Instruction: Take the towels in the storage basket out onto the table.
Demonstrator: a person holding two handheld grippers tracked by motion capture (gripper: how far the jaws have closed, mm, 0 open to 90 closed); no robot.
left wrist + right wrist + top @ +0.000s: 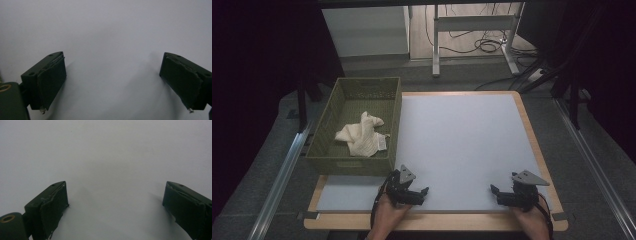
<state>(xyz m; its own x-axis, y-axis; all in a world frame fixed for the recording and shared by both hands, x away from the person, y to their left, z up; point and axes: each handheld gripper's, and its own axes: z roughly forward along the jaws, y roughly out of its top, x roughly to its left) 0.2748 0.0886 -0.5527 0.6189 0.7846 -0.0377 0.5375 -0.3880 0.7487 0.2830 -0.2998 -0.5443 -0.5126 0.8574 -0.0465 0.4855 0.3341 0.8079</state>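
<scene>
A crumpled cream cloth (362, 135) lies inside an olive woven basket (323, 131) at the table's left side. My left gripper (421, 194) rests near the front edge of the pale mat (457, 140), just right of the basket's near corner, and is open with nothing between its jaws. In the left gripper view its gripper (112, 80) shows two black pads spread wide over bare mat. My right gripper (495, 194) sits at the front right of the mat, also open and empty. The right gripper view shows its gripper (116, 207) with wide-spread jaws over bare mat.
The table has a wooden border (532, 135) around the mat. Metal rails (282, 170) run along both sides on the floor. Behind the table stand a white desk frame (472, 30) and loose cables (484, 45). Dark curtains flank the scene.
</scene>
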